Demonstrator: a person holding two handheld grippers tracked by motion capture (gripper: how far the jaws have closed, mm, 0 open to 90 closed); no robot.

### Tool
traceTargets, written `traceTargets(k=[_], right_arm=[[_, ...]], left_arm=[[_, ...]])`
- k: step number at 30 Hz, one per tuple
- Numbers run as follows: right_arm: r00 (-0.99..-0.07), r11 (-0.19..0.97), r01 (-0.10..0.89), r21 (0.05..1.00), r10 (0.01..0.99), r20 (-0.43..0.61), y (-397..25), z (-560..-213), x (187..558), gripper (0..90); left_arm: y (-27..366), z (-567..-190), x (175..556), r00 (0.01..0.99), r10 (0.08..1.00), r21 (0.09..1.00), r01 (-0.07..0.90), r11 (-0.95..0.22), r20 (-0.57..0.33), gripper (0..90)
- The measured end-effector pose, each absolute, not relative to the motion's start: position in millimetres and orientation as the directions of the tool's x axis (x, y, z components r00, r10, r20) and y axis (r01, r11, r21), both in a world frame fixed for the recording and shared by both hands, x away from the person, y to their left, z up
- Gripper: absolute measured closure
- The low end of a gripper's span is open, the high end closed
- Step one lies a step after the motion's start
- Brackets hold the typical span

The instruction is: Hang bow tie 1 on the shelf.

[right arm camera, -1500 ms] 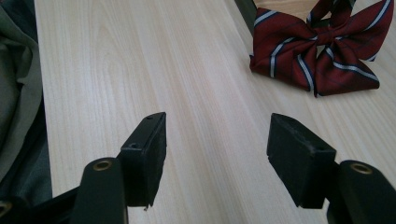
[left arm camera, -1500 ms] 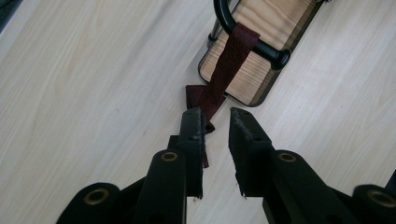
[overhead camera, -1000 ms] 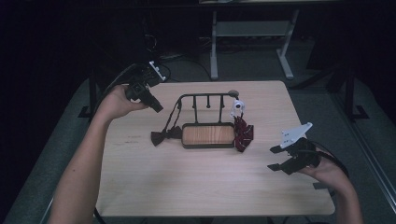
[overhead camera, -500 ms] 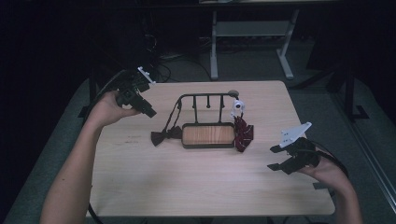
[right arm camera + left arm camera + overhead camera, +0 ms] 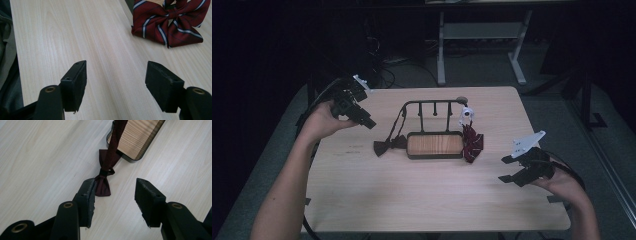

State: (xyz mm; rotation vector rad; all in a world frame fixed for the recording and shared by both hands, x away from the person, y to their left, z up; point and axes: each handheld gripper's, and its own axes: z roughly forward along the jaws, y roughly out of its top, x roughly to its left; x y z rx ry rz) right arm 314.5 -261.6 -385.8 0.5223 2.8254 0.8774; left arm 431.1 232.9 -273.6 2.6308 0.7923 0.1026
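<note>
Two bow ties hang from the rack (image 5: 432, 107) that rises behind the wooden tray (image 5: 434, 145) near the middle of the counter (image 5: 412, 200), a little toward the far edge: a plain dark tie (image 5: 390, 145) whose knot lies on the counter just beside the tray's left end, its strap running up to the rack bar, and a striped tie (image 5: 472, 142) bunched against the tray's right end. The left gripper (image 5: 357, 114) hovers near the far left corner, jaws apart and empty, and its own view looks along them at the dark tie (image 5: 103, 186), which lies just past the left jaw tip rather than between the two. The step in hand looks like taking that tie, so the gripper should shift so the knot sits centred in the gap, come down until the tips nearly touch the wood, and close across the narrow waist of the bow, not a loose wing, which would likely slip out. I would lift gently along the strap's line, since a sideways tug could tip the rack or drag the tray. The right gripper (image 5: 524, 170) waits near the right edge, also wide open and holding nothing, with the striped tie (image 5: 172, 23) well ahead of it; it could steady the tray if the rack shifts.
</note>
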Motion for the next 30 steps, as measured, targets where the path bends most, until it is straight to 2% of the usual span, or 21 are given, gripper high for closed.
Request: traceTargets(k=[30], right_arm=[[-0.923,0.765,0.311,0.564,0.385,-0.013,-263.0,-392.0,316.0,32.1]], left_arm=[[247.3,-313.4,399.9,0.846,0.528,0.427,0.504,-0.750,-0.071,46.0]])
